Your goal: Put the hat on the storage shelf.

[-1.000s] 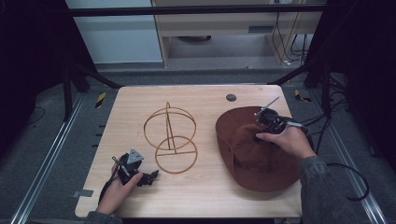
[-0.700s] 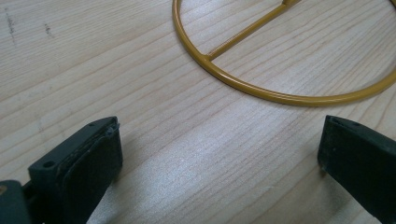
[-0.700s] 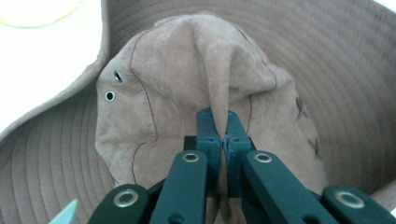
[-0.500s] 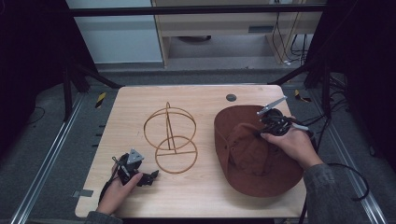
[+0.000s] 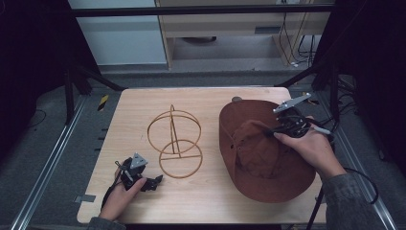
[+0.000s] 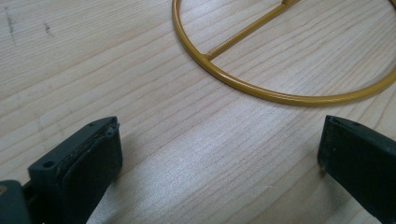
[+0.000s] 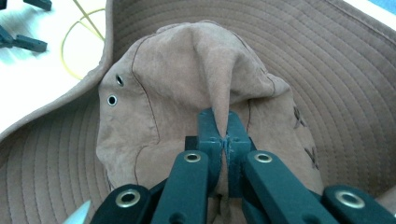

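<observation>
Right tongs (image 7: 226,135) pinch a fold of the brown hat's (image 5: 261,148) crown, hiding the fabric between them; left tongs (image 6: 219,154) gape empty beside the cut-off wire stand (image 6: 280,93) on the table (image 5: 210,201).

Bare table (image 5: 210,201) lies between the wire stand (image 5: 174,143) and brown hat (image 5: 268,153), which flank it.

High view: fixed above the person's side, facing forward and down; takes in the whole wooden table (image 5: 210,201) and floor beyond.

Left gripper view: rides low, very near the tabletop, looking along its parted jaws at the base ring of the wire stand (image 6: 280,95).

Right gripper view: close over the brown hat (image 7: 177,84), looking down its crown; far corner catches the stand too.

Shared: stand in all three; hat in two.
</observation>
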A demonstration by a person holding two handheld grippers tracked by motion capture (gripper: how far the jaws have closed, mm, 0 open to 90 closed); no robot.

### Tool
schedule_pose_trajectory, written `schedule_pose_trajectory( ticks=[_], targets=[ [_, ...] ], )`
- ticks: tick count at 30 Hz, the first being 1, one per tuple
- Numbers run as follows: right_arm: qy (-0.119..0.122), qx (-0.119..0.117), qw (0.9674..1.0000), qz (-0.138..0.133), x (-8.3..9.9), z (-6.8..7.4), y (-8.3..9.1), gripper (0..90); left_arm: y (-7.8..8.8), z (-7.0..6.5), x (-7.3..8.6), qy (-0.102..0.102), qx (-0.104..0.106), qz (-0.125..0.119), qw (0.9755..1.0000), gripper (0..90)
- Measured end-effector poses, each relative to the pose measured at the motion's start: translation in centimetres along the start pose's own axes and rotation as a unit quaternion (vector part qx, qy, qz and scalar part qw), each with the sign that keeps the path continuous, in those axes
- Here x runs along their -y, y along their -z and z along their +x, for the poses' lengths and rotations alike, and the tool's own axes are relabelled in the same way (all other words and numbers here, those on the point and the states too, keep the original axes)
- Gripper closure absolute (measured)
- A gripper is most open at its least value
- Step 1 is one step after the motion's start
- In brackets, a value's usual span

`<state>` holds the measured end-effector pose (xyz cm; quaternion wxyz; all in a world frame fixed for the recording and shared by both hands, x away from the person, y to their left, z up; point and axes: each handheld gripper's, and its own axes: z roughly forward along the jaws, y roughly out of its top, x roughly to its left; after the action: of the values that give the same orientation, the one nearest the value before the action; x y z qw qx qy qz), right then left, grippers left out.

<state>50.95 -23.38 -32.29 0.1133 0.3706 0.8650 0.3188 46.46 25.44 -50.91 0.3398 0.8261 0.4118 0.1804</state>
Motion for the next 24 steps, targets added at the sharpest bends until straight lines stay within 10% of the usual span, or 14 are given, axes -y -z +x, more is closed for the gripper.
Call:
schedule_pose_trajectory(
  ticks=[24],
  targets=[
    [0.006,-0.012,0.9969,-0.077,-2.0,2.1,5.0,89.1,0.0,0.0,0.0,0.0,0.0,0.0,1.0,0.0]
  ],
)
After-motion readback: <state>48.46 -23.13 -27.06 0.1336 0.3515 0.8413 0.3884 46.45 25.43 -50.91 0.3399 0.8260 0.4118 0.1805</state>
